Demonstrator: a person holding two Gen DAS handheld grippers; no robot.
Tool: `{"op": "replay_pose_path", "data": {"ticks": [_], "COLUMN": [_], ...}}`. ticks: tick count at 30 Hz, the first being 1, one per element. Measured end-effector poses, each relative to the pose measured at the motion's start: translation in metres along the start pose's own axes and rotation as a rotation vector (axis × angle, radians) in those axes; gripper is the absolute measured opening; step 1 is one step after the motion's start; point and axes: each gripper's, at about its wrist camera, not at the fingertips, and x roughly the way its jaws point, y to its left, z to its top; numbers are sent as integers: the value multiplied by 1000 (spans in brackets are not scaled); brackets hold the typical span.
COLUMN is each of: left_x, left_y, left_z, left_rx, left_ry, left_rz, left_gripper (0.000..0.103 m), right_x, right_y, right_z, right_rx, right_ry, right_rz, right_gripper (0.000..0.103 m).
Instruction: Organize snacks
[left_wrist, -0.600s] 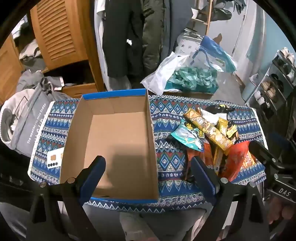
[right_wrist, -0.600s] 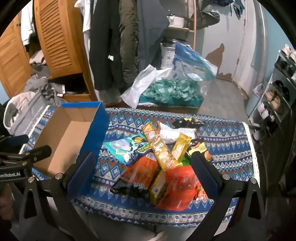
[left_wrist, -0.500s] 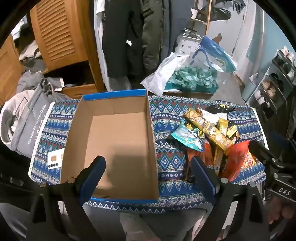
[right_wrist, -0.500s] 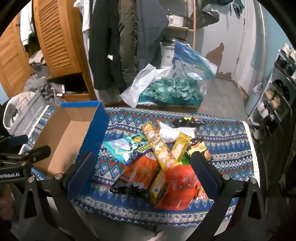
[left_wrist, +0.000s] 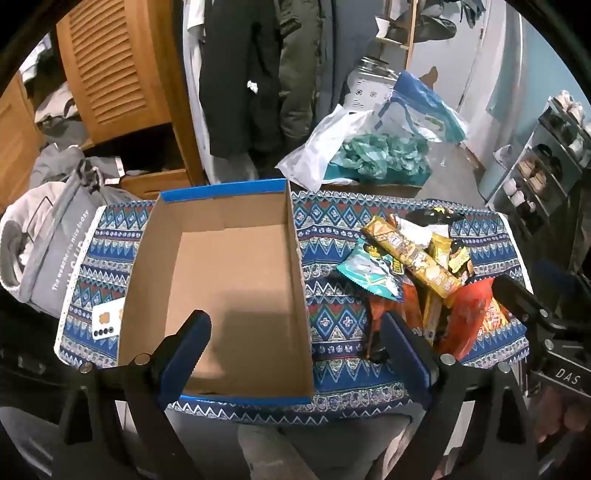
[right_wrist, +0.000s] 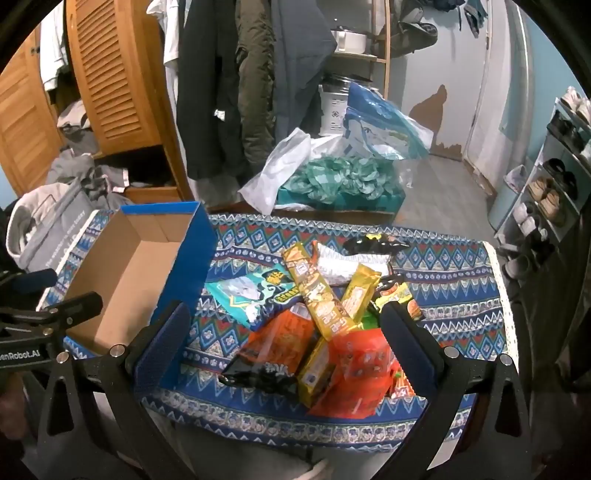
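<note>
An empty cardboard box (left_wrist: 229, 277) with blue outer walls stands on the left half of a patterned blue cloth (left_wrist: 332, 236). To its right lies a pile of snack packets (left_wrist: 417, 273): a long yellow bar (right_wrist: 317, 295), a teal bag (right_wrist: 251, 295), orange bags (right_wrist: 284, 336) and a red-orange bag (right_wrist: 358, 369). My left gripper (left_wrist: 297, 332) hangs open above the box's near end. Over the near side of the pile, my right gripper (right_wrist: 284, 336) stands wide open with nothing held. The box (right_wrist: 136, 273) shows at left in the right wrist view.
A white card (left_wrist: 107, 317) lies on the cloth left of the box. Behind the table are a grey bag (left_wrist: 44, 240), a wooden louvred cupboard (left_wrist: 110, 66), hanging coats (right_wrist: 236, 81), plastic bags with teal stuff (right_wrist: 340, 177) and a shoe rack (right_wrist: 554, 184) at right.
</note>
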Motion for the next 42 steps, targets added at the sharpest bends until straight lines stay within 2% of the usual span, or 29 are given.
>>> {"op": "replay_pose_path", "data": {"ticks": [42], "left_x": [2], "left_y": [-6], "left_z": [-5], "left_rx": [10], "left_ry": [12], "left_rz": [-19], "left_gripper": [94], "right_x": [4], "right_y": [-3], "right_z": [-2], "right_rx": [6], "right_ry": [5], "right_rz": [2], "right_gripper": [101]}}
